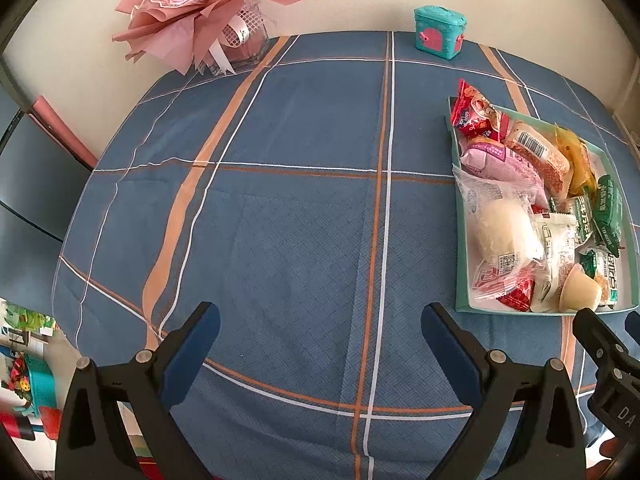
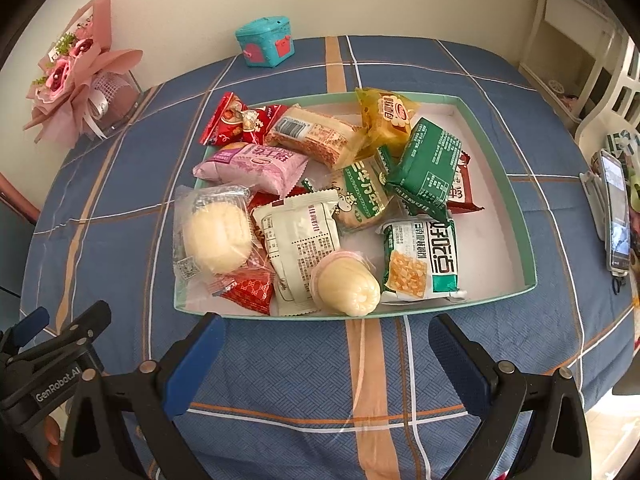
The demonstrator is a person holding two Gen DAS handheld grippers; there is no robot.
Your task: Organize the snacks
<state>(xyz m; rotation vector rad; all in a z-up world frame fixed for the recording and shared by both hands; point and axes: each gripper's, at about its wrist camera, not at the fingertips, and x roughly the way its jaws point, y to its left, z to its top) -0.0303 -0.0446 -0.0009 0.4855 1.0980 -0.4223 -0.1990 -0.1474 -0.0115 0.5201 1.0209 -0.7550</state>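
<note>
A shallow mint-green tray (image 2: 496, 152) on the blue plaid tablecloth holds several wrapped snacks: a clear-wrapped white bun (image 2: 216, 236), a pink packet (image 2: 252, 168), a red packet (image 2: 228, 120), green packets (image 2: 428, 160), a yellow packet (image 2: 384, 116) and a jelly cup (image 2: 348, 286). My right gripper (image 2: 326, 356) is open and empty just in front of the tray's near rim. My left gripper (image 1: 320, 344) is open and empty over bare cloth, left of the tray (image 1: 462, 280).
A pink flower bouquet (image 1: 192, 8) stands at the back left and a small teal box (image 1: 438, 32) at the back by the wall. A phone on a stand (image 2: 616, 208) sits at the table's right edge. White furniture (image 2: 576, 40) stands beyond the right side.
</note>
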